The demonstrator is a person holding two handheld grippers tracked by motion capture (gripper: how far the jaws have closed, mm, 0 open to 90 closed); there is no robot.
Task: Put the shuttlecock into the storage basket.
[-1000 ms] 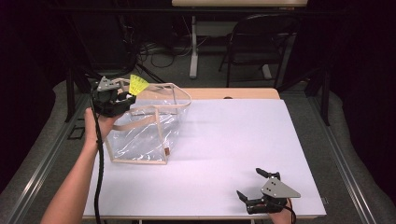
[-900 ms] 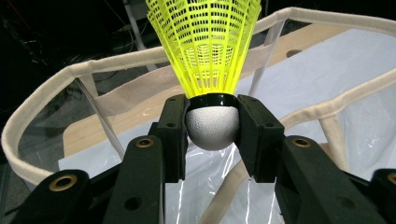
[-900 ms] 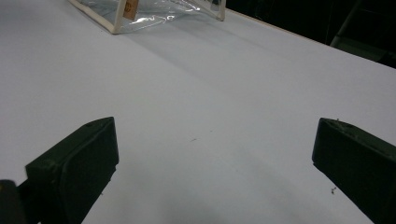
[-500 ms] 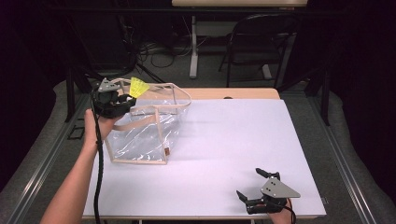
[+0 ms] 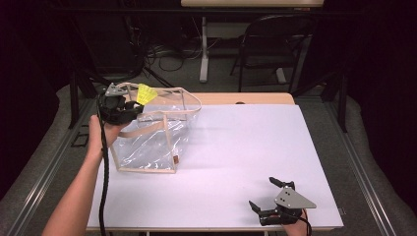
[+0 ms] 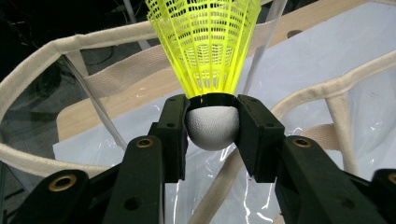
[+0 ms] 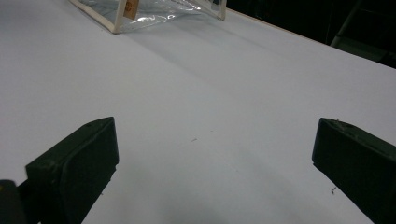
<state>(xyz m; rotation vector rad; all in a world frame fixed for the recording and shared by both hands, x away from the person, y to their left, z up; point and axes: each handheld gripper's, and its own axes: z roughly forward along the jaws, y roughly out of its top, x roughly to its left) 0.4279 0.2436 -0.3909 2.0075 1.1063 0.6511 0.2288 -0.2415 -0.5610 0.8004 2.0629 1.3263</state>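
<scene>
The left gripper (image 5: 129, 109) pinches a yellow shuttlecock (image 6: 208, 70) by its white cork above the clear bag (image 5: 150, 140); the right gripper (image 5: 265, 195) rests on the bench (image 5: 255, 147), fingers wide (nothing between them).

Right gripper (image 7: 215, 154) over the white table surface (image 7: 224, 93), its two black jaws standing wide apart with nothing between them. Far left: the corner of a clear plastic bag (image 7: 154, 11) with cream trim, resting on the table.
</scene>
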